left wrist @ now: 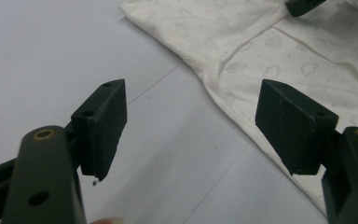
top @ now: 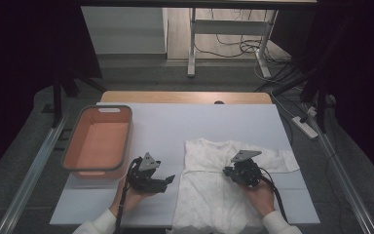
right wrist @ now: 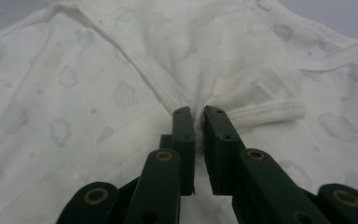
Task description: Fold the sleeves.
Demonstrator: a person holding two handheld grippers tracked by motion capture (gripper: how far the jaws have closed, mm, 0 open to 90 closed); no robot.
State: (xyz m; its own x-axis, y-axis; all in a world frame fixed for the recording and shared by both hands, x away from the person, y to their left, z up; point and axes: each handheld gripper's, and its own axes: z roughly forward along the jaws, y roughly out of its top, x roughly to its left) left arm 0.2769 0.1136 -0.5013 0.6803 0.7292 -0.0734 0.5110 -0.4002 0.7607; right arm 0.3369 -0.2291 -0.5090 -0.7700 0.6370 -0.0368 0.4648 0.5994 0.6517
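A white T-shirt [top: 224, 180] with a faint cloud print lies flat on the white sheet, its lower part over the table's near edge. My right gripper [top: 234, 171] rests on the shirt's chest and is shut on a pinch of the shirt [right wrist: 242, 70], beside a folded hem, with fabric bunched between the jaws [right wrist: 198, 116]. My left gripper [top: 171, 178] hovers just left of the shirt's side, jaws wide apart with nothing between them [left wrist: 191, 126]. The shirt's left sleeve and side seam [left wrist: 242, 60] lie just beyond its right jaw.
An empty orange basket [top: 80, 141] with a grey rim stands at the left of the white sheet [top: 175, 126]. The wooden table edge [top: 185, 96] runs behind. Cables and a power strip [top: 304, 126] lie on the floor to the right.
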